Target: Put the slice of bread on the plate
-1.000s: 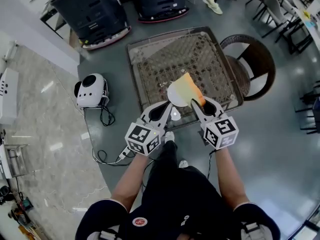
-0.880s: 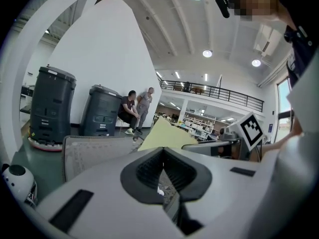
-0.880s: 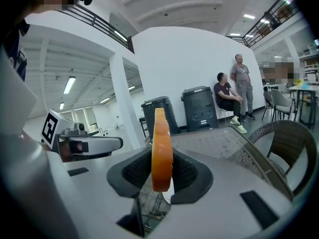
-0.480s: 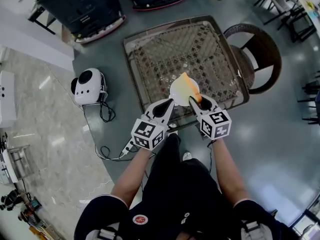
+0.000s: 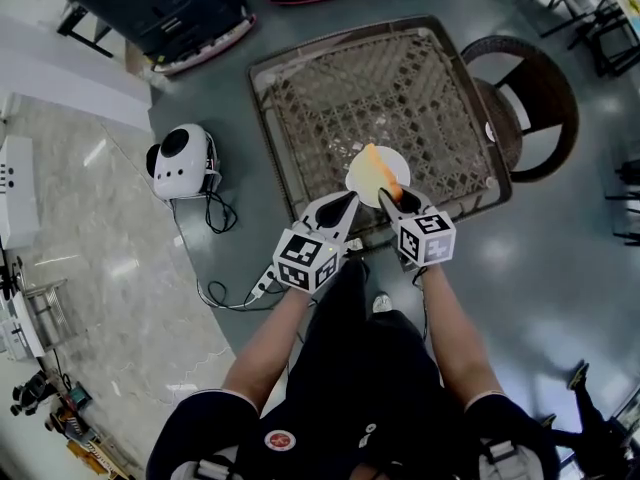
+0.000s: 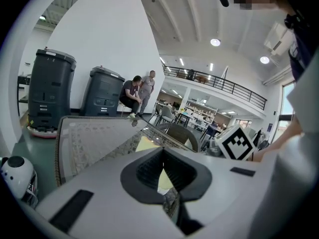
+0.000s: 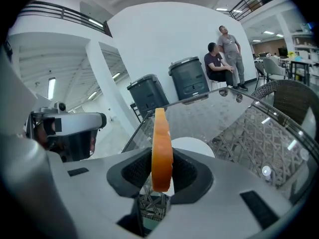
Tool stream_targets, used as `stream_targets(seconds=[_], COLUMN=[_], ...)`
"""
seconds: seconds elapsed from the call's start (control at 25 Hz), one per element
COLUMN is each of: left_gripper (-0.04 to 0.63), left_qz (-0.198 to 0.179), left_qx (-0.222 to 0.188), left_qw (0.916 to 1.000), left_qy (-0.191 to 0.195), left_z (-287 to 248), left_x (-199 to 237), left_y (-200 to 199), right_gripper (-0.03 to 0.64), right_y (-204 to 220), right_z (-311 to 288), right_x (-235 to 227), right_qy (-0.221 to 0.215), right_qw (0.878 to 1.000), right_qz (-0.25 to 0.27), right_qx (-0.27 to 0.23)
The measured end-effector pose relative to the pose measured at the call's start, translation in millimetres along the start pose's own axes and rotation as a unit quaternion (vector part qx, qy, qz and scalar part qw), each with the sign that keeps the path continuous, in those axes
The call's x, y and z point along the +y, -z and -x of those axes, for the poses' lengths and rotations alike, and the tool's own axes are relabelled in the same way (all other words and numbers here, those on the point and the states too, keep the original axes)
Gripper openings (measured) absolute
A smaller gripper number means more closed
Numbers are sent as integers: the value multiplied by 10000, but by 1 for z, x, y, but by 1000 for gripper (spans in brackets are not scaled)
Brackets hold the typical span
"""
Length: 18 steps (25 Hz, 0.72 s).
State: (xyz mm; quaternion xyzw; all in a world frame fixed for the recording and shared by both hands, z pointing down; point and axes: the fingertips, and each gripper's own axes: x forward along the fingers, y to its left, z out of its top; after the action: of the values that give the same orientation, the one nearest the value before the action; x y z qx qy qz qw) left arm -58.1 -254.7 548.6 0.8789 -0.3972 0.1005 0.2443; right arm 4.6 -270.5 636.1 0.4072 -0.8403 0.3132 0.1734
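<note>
Fingers [image 7: 192, 172] of right gripper [image 7: 162, 176] pinch the bread slice [image 7: 162, 143] edge-on, upright.

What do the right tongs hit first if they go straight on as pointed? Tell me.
Most likely the white plate, which lies just beyond the bread slice clamped in the right tongs; the slice's front edge would touch first. Depth is hard to judge.

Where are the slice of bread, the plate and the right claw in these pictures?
slice of bread [image 7: 162, 143], right gripper view, middle of its orange edge
plate [image 5: 358, 184], head view, bare white part left of the bread
right claw [image 7: 162, 169], right gripper view, midway between its fingertips
</note>
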Motion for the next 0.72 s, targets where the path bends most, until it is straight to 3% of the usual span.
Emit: stream_targets(seconds=[0.36, 0.72], left_gripper=[6, 6], left_qz=[116, 172], left_qx=[180, 285], left_qw=[9997, 9994], left_qy=[-74, -58], left_z=[0, -2], left_x=[5, 6], left_y=[18, 26], right_gripper=[98, 98], right_y=[21, 25], right_z=[-8, -14], right_x=[-3, -17], right_qy=[-160, 26], right_qw=[9987, 9989], right_qz=[-477, -431], right_qx=[23, 199])
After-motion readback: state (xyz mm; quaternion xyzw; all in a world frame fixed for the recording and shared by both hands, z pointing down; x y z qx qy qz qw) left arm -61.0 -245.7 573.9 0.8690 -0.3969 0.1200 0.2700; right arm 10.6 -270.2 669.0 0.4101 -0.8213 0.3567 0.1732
